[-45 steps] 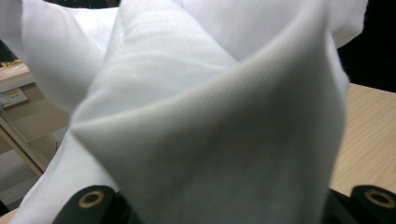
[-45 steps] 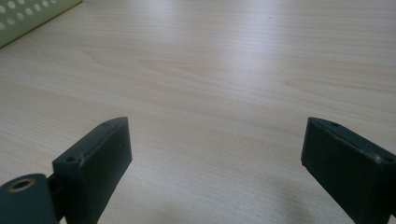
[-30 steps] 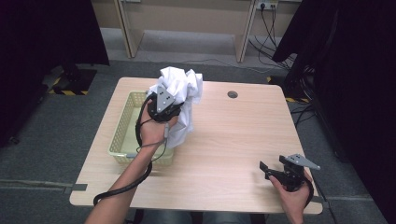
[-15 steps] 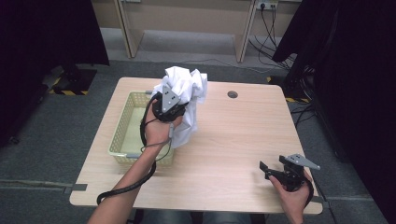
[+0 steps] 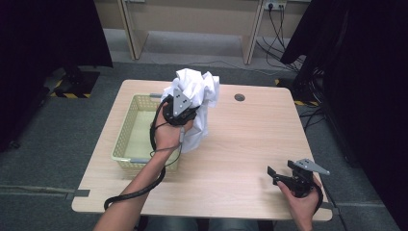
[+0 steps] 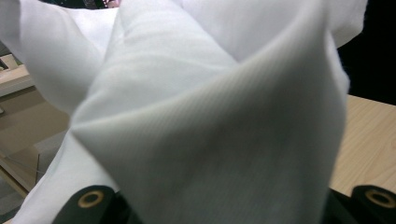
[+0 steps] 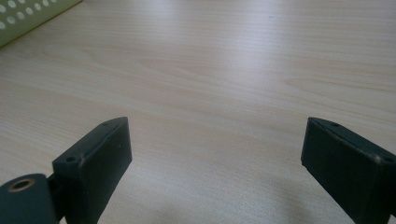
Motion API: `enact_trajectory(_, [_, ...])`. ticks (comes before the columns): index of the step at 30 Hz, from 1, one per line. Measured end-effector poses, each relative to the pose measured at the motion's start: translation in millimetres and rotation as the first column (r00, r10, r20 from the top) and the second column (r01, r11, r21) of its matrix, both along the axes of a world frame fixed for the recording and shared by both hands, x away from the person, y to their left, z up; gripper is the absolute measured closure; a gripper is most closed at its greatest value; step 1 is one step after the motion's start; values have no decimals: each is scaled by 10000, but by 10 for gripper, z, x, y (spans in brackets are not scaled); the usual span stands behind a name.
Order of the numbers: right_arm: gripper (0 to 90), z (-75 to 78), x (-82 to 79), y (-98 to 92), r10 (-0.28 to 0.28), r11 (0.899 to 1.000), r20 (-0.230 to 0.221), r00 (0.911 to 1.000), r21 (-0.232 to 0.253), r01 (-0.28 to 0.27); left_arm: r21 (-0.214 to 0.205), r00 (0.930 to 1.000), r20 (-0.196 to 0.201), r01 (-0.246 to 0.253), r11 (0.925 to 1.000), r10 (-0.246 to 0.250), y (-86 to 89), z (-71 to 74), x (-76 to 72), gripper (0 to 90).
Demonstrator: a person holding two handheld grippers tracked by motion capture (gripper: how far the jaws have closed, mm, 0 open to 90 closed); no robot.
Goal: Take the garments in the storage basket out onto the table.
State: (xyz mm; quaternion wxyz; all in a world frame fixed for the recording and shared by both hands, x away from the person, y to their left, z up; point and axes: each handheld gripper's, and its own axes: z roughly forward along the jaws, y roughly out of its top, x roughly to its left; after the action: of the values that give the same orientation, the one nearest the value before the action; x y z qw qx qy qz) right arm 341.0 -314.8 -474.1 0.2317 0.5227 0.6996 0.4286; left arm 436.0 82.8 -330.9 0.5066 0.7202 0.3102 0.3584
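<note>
While bunched into a crumpled mass, the white cloth (image 5: 195, 103) hangs from the left gripper (image 5: 179, 107), whose jaws are clamped on its folds; the fabric drapes below the tool and covers its camera's outlook. Just left of that gripper sits the yellow basket (image 5: 126, 139), the cloth's lower edge beside its right rim. Well apart, near the table (image 5: 250, 139) corner, the right gripper (image 5: 284, 175) rests with jaws spread wide, nothing between them.

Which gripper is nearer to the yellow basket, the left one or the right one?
Left. The left gripper holds the white cloth just beside the yellow basket. The right gripper rests far away, near the table's front right corner.
</note>
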Motion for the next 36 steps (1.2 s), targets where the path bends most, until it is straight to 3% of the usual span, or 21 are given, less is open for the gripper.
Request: enact_trajectory(36, [91,-1,2,1,58,10000,14,10000,-44,-58,-49,9991,66,425,9991,-424,-308,36,-2,738])
